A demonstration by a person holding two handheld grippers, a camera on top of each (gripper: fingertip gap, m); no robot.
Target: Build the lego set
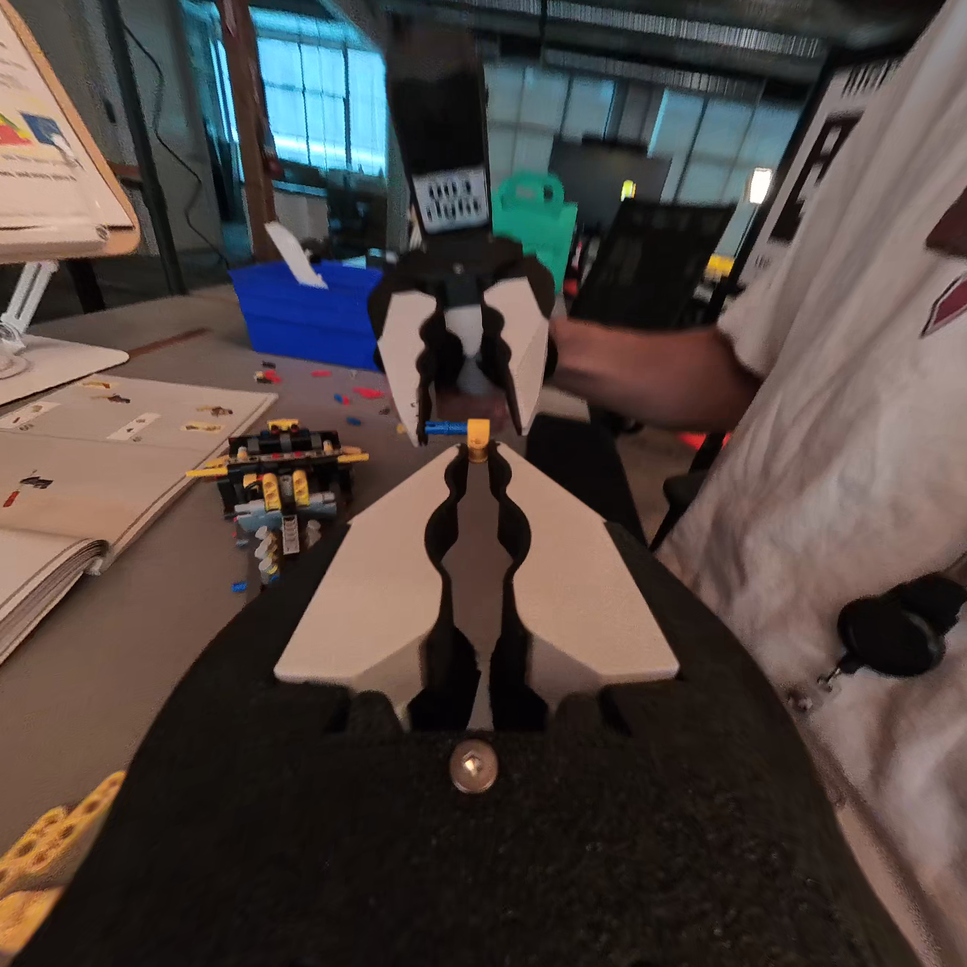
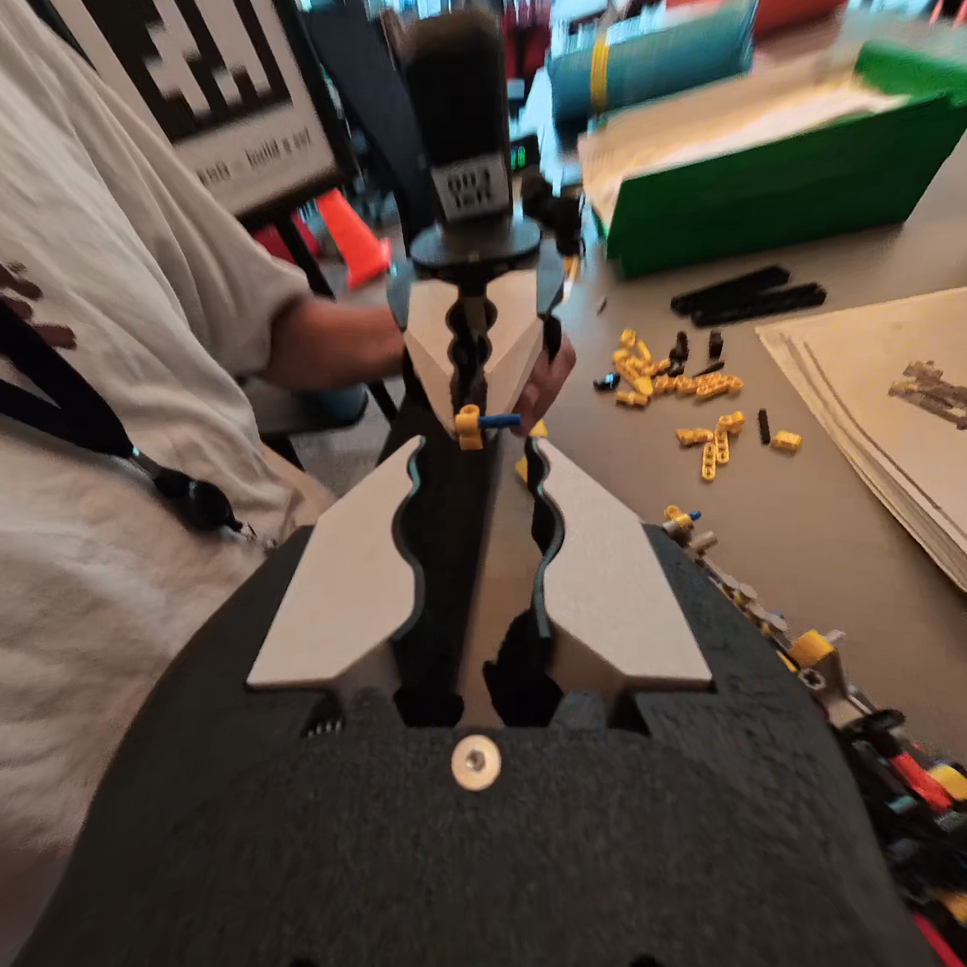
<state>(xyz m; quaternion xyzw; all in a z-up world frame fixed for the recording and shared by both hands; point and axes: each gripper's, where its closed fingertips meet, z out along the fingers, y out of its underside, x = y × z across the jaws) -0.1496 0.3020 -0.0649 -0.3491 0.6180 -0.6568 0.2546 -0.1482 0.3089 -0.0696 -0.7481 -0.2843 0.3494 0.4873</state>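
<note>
Yellow connector (image 1: pixel 477 438) — blue pin (image 1: pixel 445 427) attached — left gripper (image 1: pixel 477 450) grips.

Background in both wrist views is motion-blurred; the green box (image 2: pixel 774 178) is smeared and cut by the right edge. The partly built model (image 2: pixel 816 696) is mostly hidden behind the right gripper's (image 2: pixel 473 450) body. The yellow beams (image 1: pixel 36 858) are cropped at the lower-left corner. The small loose pieces (image 1: pixel 340 387) beyond the booklet (image 1: pixel 104 471) cannot be resolved; the booklet is cut by the left edge.
</note>
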